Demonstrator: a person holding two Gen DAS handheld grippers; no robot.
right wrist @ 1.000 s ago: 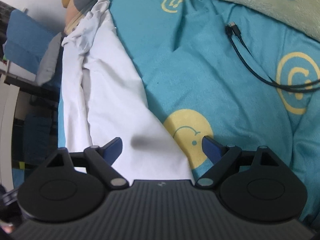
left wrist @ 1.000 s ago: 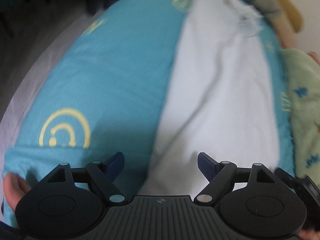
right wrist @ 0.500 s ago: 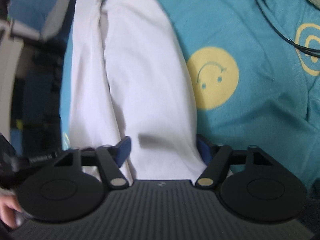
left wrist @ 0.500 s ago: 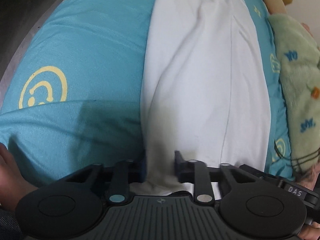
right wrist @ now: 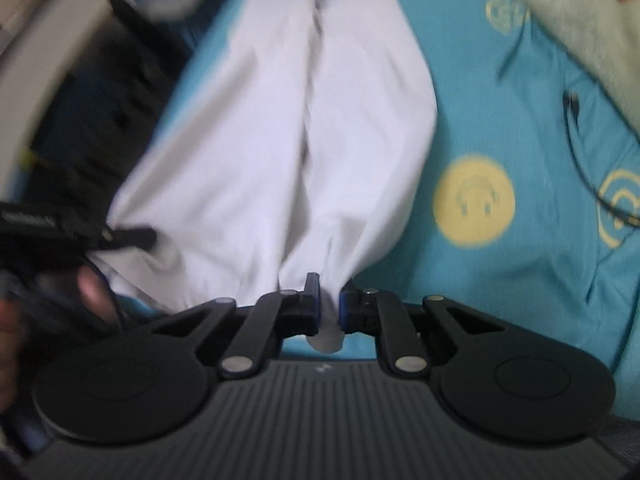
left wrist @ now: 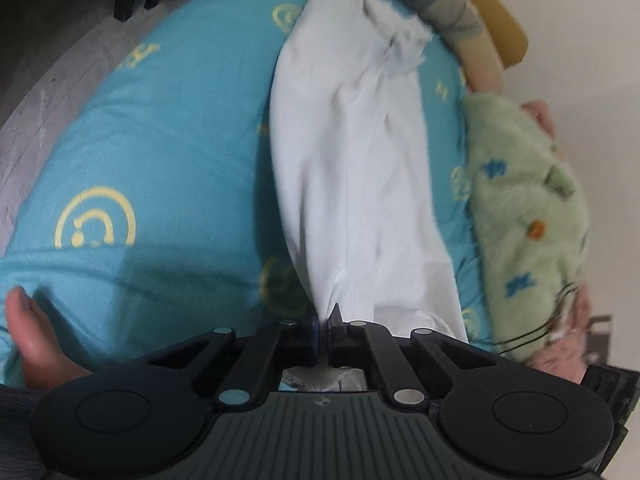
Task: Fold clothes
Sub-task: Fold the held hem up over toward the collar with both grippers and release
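Observation:
A long white garment [left wrist: 352, 168] lies lengthwise on a blue bed sheet with yellow smiley prints [left wrist: 160, 152]. My left gripper [left wrist: 325, 326] is shut on the garment's near edge, the cloth bunched between its fingers. In the right wrist view the same white garment [right wrist: 304, 128] runs away from me, and my right gripper [right wrist: 329, 306] is shut on another part of its near edge, a fold of cloth hanging out below the jaws. The left gripper [right wrist: 120, 236] shows at the left of that view, holding the cloth.
A green fleece blanket [left wrist: 528, 216] lies to the right of the garment. A black cable [right wrist: 580, 160] lies on the sheet [right wrist: 500, 128] at the right. A striped pillow and yellow headboard [left wrist: 472, 20] are at the far end. The floor [left wrist: 48, 60] and dark furniture are left of the bed.
Both grippers were open a second ago and have closed on the garment's near edge. The cloth now bunches and pulls toward the jaws.

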